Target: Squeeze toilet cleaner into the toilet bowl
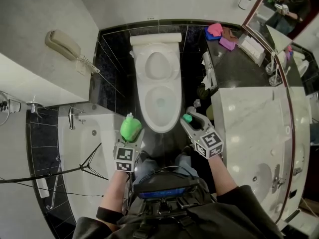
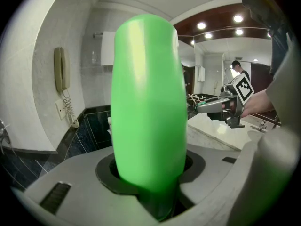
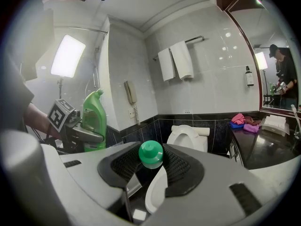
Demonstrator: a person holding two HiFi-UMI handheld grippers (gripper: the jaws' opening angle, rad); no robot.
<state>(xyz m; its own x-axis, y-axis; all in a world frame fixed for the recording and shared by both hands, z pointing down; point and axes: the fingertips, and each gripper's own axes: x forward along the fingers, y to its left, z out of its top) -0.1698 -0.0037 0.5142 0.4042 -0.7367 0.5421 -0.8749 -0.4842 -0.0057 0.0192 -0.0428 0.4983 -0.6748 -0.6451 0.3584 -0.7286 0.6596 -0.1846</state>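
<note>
The black tiled floor (image 1: 112, 78) carries the white toilet (image 1: 159, 83), which stands against its far edge with the lid raised; to the right runs the worktop (image 1: 249, 118), pale marble at the near end and dark stone at the far end; pink, blue and purple cloths (image 1: 219, 34) lie heaped in its far left corner; a white tray (image 1: 253, 49) sits along its right edge.
</note>
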